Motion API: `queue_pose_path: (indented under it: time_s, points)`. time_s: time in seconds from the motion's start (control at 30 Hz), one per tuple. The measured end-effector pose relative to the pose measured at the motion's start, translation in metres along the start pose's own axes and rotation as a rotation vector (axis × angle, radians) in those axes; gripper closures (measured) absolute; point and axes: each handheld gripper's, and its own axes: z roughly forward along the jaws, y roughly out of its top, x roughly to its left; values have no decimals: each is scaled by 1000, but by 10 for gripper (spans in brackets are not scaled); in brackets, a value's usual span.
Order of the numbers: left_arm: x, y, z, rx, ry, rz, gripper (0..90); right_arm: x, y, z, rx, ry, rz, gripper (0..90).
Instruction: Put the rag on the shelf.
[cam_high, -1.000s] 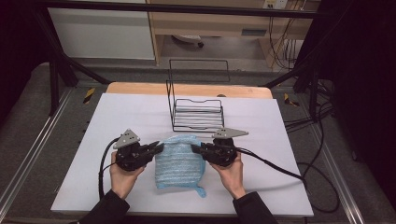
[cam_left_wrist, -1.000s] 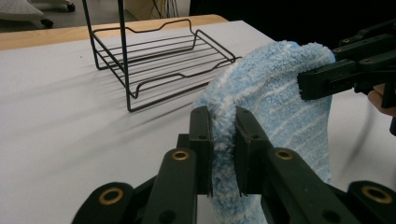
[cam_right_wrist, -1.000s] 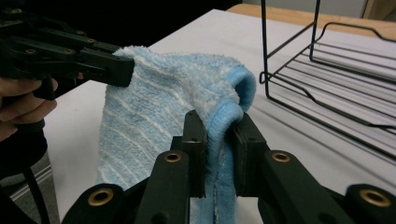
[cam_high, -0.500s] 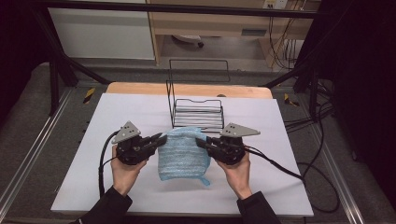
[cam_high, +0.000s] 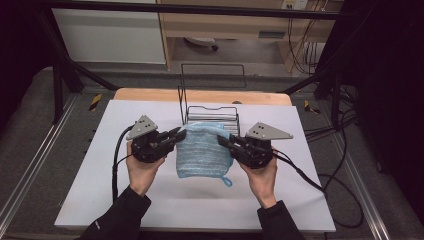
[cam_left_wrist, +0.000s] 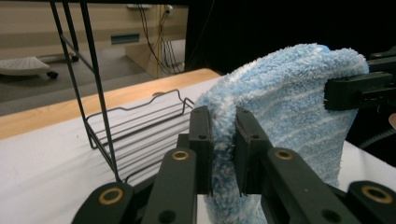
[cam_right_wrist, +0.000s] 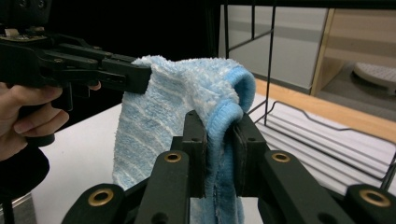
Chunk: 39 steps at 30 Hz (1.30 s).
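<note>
Blue towel (cam_high: 202, 150) is pinched at both top corners, left gripper (cam_high: 175, 136) and right gripper (cam_high: 223, 141) each clamped on it. It is held spread and lifted, presumably for draping over the wire rack (cam_high: 210, 116).

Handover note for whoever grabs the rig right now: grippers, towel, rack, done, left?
Left gripper: shut on the towel's left top corner.
Right gripper: shut on its right top corner.
Towel: lifted at the top edge and hanging between them, just in front of the wire rack; lower end near or on the table.
Done: both corners gripped, towel raised.
Left: probably draping it on the rack.
</note>
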Motion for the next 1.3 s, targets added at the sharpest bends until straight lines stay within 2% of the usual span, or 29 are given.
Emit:
queue_pose_path:
  time_s: [0.3,0.7,0.93,1.3]
  points:
    - [-1,25,5,-64,11,-4,790,-1,22,-5,-52,-23,-23,787]
    - [-3,61,7,-149,17,16,790,-5,54,-12,-141,-70,-55,787]
    - [-2,82,9,-182,28,26,790,-8,74,-12,-170,-96,-74,788]
    - [0,116,13,-239,30,13,790,-14,107,-12,-217,-134,-98,788]
